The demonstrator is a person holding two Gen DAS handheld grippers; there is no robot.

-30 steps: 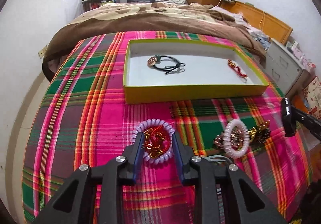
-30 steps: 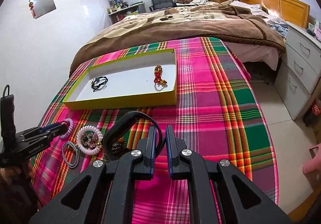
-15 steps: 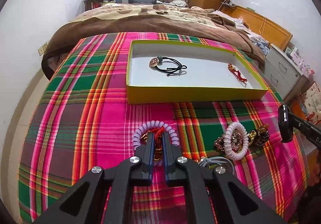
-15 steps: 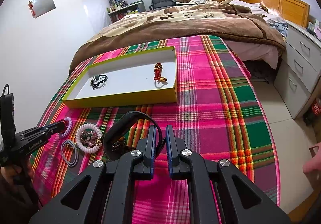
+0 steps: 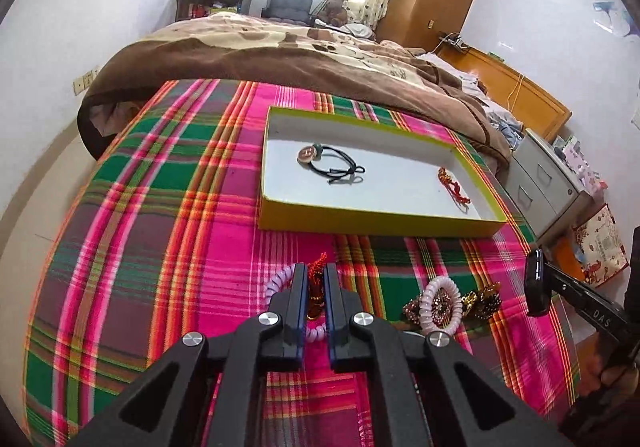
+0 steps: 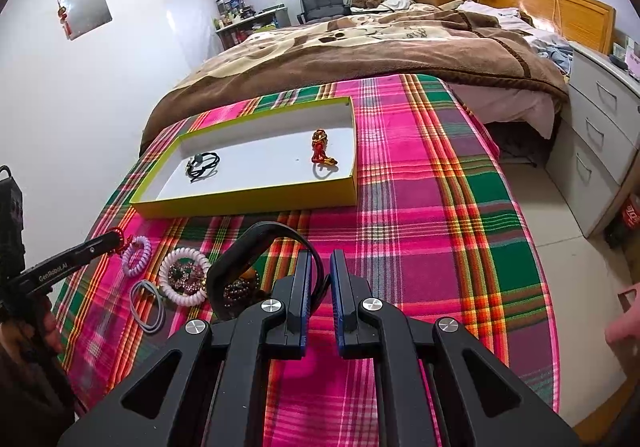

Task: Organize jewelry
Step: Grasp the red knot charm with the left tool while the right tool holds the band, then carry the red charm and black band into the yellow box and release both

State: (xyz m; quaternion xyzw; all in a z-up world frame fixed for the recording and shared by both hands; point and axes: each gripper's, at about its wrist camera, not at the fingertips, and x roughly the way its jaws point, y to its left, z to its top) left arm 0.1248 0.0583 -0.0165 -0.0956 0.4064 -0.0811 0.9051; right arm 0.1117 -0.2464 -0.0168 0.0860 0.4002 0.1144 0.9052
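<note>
Left gripper (image 5: pixel 316 279) pinches red charm (image 5: pixel 316 267) near yellow tray (image 5: pixel 376 225). Right gripper (image 6: pixel 320 267) pinches black headband (image 6: pixel 256 239), nearer than tray.

The left gripper (image 5: pixel 315 283) has snapped shut on the red ornament (image 5: pixel 316 274), and it's lifting, pulling the ornament up out of the lilac spiral hair tie (image 5: pixel 280 283) onto the plaid cloth (image 5: pixel 160 207).

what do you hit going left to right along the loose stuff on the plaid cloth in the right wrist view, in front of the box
left gripper shut on a red ornament → lilac coil band → grey elastic loops → white coil band → black headband held in the right gripper
</note>
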